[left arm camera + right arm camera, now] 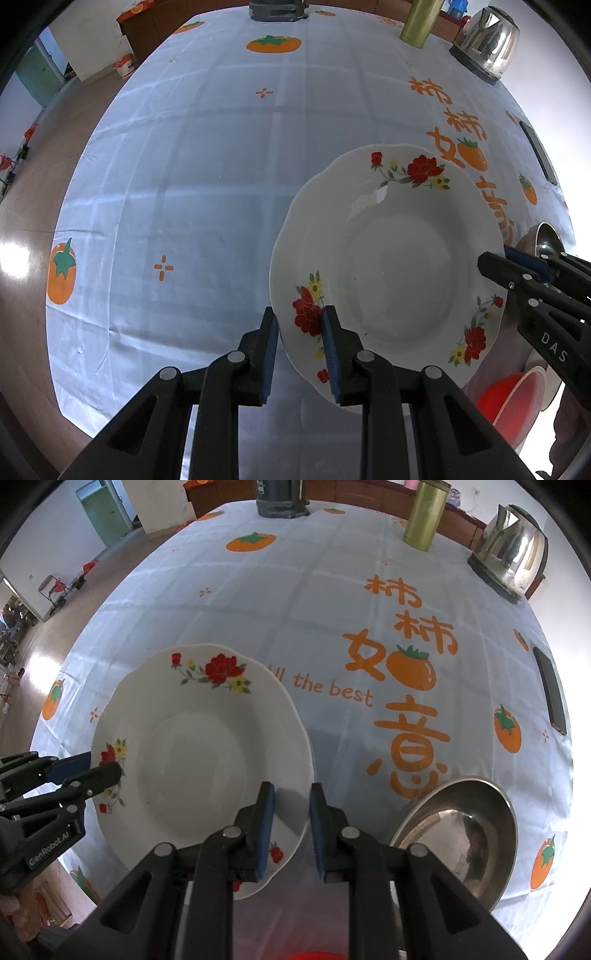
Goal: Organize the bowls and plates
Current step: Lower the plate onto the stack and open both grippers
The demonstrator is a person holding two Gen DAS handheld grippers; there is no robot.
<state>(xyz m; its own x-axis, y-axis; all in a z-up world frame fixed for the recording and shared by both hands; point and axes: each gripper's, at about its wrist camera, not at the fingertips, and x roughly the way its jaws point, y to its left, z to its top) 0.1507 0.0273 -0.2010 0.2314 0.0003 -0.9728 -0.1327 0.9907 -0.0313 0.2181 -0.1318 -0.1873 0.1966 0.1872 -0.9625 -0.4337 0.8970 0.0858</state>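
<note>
A white plate with red flowers (391,273) is held above the table. My left gripper (300,354) has its jaws on either side of the plate's left rim, shut on it. My right gripper (291,830) has its jaws astride the plate's right rim (207,760), also shut on it. The right gripper also shows in the left wrist view (517,269), the left gripper in the right wrist view (99,764). A steel bowl (465,830) stands at the right. A red bowl (509,402) sits below the plate at the near right.
The table (280,602) has a white cloth with orange persimmons. At its far edge stand a steel kettle (509,550), a gold canister (424,513) and a dark object (280,498). A phone (550,690) lies at the right edge.
</note>
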